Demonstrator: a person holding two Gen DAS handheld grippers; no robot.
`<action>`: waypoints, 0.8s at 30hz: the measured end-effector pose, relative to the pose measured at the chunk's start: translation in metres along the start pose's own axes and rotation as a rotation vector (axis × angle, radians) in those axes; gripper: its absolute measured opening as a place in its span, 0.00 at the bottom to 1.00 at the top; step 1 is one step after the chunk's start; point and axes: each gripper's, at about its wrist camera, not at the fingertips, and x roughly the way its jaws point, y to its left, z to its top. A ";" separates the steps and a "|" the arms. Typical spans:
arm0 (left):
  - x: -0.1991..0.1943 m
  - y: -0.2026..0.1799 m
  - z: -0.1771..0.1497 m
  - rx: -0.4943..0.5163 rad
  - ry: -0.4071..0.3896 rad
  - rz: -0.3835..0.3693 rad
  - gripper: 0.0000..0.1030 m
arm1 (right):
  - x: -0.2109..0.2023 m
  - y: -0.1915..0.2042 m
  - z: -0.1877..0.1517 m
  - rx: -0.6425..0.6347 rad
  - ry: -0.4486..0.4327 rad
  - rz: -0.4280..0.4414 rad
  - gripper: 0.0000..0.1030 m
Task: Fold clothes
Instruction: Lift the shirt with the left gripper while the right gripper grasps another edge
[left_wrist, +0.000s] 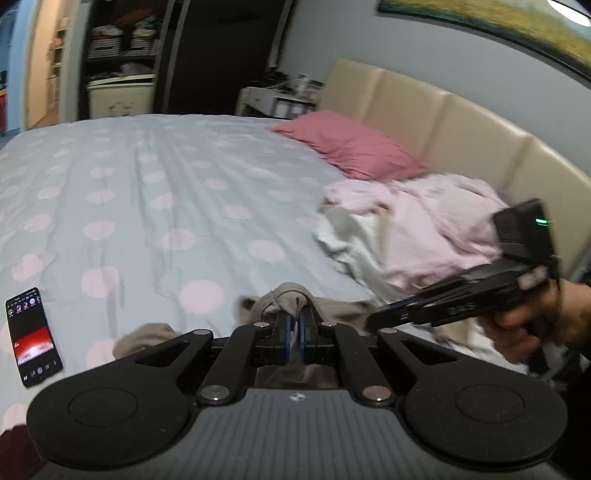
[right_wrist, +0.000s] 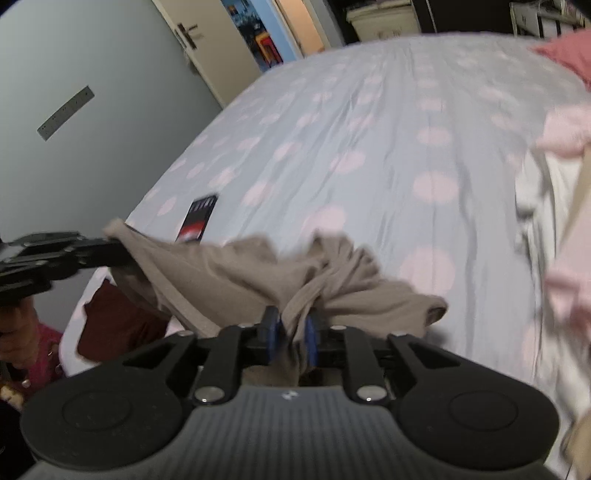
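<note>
A taupe garment (right_wrist: 236, 269) hangs stretched between my two grippers above the near edge of the bed. In the right wrist view my right gripper (right_wrist: 293, 321) is shut on one bunched end, and my left gripper (right_wrist: 118, 251) comes in from the left holding the other end. In the left wrist view my left gripper (left_wrist: 294, 319) is shut on a fold of the taupe garment (left_wrist: 284, 295). The right gripper (left_wrist: 373, 325), held by a hand, reaches in from the right, and its fingertips are blurred there.
The bed's grey-blue cover with pink dots (left_wrist: 166, 192) stretches ahead. A pile of pink and white clothes (left_wrist: 424, 229) lies at the right by the beige headboard (left_wrist: 461, 122), behind it a pink pillow (left_wrist: 351, 147). A phone (left_wrist: 33, 336) lies near the left edge. A dark red cloth (right_wrist: 118, 321) lies below the bed edge.
</note>
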 end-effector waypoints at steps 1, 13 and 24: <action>-0.009 -0.008 -0.005 0.021 0.009 -0.009 0.02 | -0.004 0.007 -0.009 -0.009 0.018 0.003 0.45; -0.064 -0.056 -0.059 0.232 0.071 -0.052 0.02 | -0.045 0.074 -0.062 -0.305 -0.015 -0.028 0.59; -0.063 -0.051 -0.081 0.260 0.130 -0.072 0.02 | -0.013 0.064 -0.006 -0.361 -0.013 -0.105 0.59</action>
